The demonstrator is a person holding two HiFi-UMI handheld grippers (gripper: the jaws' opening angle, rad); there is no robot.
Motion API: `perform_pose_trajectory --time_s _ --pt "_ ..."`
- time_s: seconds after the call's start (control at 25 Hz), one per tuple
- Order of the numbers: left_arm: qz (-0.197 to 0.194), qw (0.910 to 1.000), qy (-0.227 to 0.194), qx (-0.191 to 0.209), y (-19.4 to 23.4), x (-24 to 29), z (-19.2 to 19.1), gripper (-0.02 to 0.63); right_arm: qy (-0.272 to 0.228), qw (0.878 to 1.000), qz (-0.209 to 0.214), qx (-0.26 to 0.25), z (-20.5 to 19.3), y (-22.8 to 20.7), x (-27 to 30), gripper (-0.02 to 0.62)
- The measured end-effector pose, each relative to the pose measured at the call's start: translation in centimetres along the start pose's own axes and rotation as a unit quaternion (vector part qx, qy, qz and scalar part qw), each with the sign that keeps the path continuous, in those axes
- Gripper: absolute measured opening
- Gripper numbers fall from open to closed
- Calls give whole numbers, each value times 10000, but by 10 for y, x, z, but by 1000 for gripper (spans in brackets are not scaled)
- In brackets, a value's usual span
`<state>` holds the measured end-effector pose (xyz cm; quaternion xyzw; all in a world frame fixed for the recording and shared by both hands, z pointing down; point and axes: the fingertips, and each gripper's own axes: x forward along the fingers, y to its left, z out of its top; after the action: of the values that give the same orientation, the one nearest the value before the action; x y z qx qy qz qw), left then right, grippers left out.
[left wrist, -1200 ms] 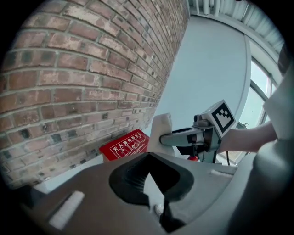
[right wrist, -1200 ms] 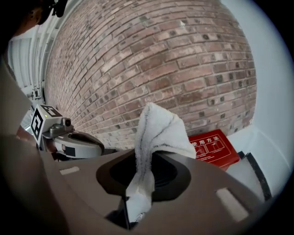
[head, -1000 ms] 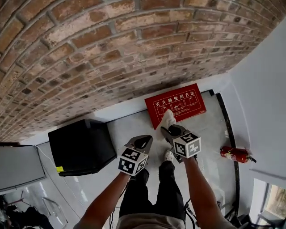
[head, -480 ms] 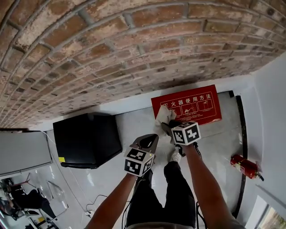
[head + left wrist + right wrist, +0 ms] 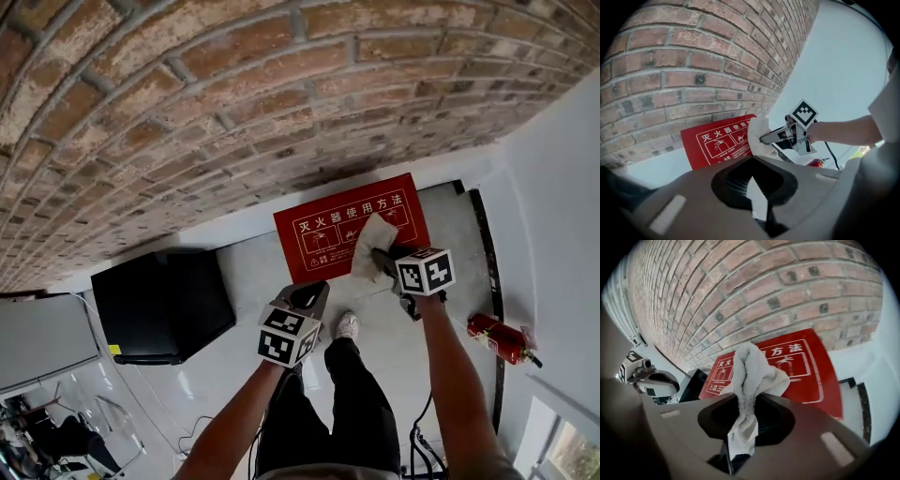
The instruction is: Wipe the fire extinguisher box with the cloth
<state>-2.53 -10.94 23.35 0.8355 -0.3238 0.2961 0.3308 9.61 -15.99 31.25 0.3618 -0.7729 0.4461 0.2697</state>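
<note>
The cloth (image 5: 373, 246) has shifted from the near edge of the fire extinguisher box (image 5: 323, 234) further onto its red printed face, towards the right-hand panels. The box lies on the pale floor against the foot of the brick wall (image 5: 234, 112). The cloth bunches up out of the right gripper (image 5: 382, 261), whose jaws have just eased slightly wider yet still pinch it narrowly. It seems to rest on the lid, though contact is hard to confirm.

To wipe well, I would tighten that pinch, press the wad flat, and draw overlapping strokes out to every edge, keeping the jaw tips off the paint. The left gripper (image 5: 307, 292) hangs nearer the person, jaws together and empty; it should stay clear. A black case (image 5: 164, 305) sits left of the box, and a fire extinguisher (image 5: 495, 337) lies well to the right.
</note>
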Motion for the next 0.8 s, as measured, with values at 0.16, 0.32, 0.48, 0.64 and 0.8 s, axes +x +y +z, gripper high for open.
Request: perform_pose_trajectory --time_s 0.16,0.32,0.48,0.64,0.8 --pt "-114 9998 72 138 -9 14 7 0 -134 9988 -440 196 1 -55 -38 107" --pt "-153 9992 86 350 -13 27 22 0 -178 9969 -741 197 5 -92 -59 109" --pt "-188 9992 17 366 -17 37 35 0 -204 9951 -953 187 17 -116 -67 107" --pt "-192 9995 -23 269 -19 39 37 0 -186 9928 -1175 -160 49 -133 -60 106" --pt "-86 9999 -20 116 -9 37 30 0 -175 9898 -1288 -584 85 -140 -47 104"
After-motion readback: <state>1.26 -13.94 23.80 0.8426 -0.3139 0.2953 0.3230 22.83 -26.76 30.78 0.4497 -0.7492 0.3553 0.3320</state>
